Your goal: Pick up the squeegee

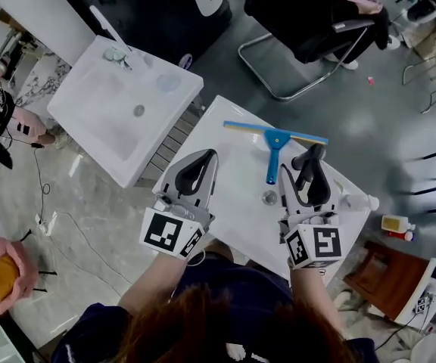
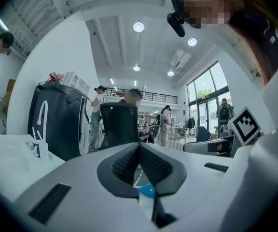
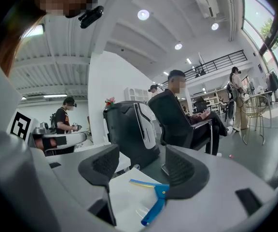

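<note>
The blue squeegee (image 1: 275,138) lies flat on the white table (image 1: 225,195), its blade across the far side and its handle pointing toward me. My right gripper (image 1: 313,154) hovers just right of the handle, jaws open with nothing between them. In the right gripper view the squeegee (image 3: 155,198) shows low between the open fingers of the right gripper (image 3: 141,166). My left gripper (image 1: 208,156) sits over the table's left part, shut on nothing. In the left gripper view the left gripper (image 2: 139,148) has its pads touching, and a blue bit of the squeegee (image 2: 146,191) peeks below.
A round drain (image 1: 269,197) sits in the table near the handle's end. A white basin (image 1: 123,104) with a faucet stands to the left. A black chair (image 1: 309,13) is beyond; a small bottle (image 1: 397,225) and a brown stool (image 1: 384,274) are on the right.
</note>
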